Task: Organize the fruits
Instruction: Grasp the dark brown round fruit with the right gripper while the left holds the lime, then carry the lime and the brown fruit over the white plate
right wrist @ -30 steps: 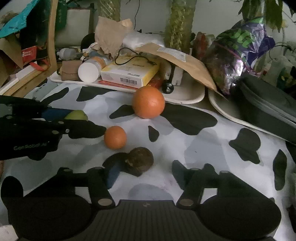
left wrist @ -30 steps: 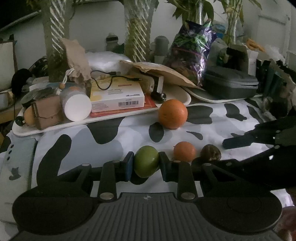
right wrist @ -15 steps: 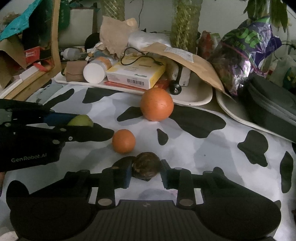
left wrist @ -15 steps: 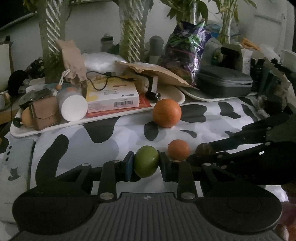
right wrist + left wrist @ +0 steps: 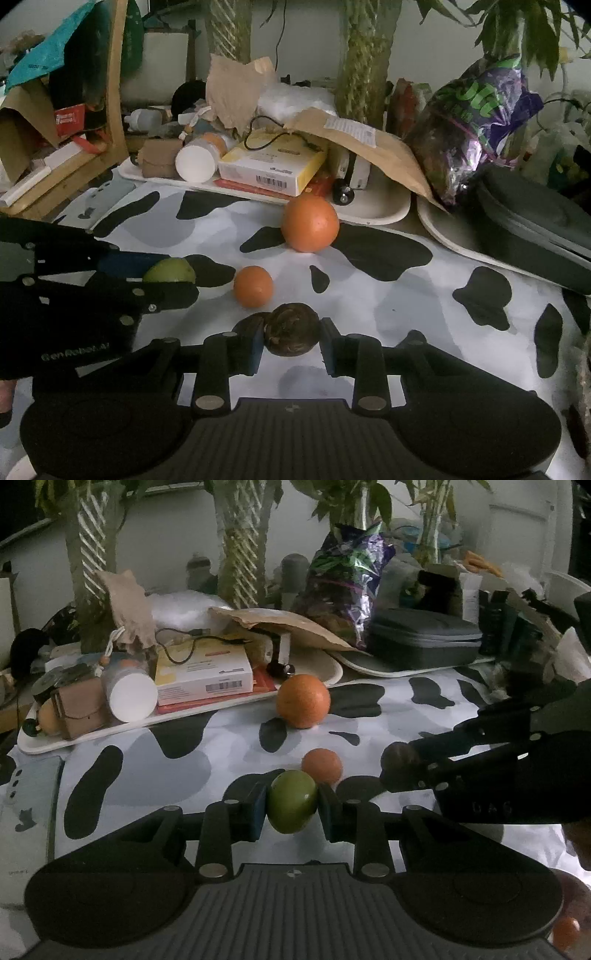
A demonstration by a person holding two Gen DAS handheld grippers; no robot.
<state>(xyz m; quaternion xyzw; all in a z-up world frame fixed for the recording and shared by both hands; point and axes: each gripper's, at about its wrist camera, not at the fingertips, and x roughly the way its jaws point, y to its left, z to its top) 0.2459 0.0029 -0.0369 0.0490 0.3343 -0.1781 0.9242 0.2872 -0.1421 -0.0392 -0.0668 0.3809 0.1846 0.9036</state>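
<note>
Okay, both grippers loaded. My left gripper [image 5: 292, 806] is pinching the green fruit [image 5: 291, 800], low centre of the left wrist view, pads pressed on both sides. My right gripper [image 5: 291, 341] is clamped on the dark brown fruit [image 5: 291, 328], low centre of the right wrist view; it looks lifted just clear of the cow-print cloth [image 5: 406, 295] on the bench, though the gap is hard to read. Two fruits not picked yet: the small orange fruit [image 5: 253, 286] sits on the cloth just above and left of the brown one, and the big orange [image 5: 309, 222] sits further up, mid-frame, right against the edge of the cluttered white tray [image 5: 384, 212]. No bowl or basket clearly shows in either view, so I can't tell where these go; lower right corner of the left view has something orange and round, too dim to name. Judging progress: early, two in hand, none visibly placed, two waiting.
</note>
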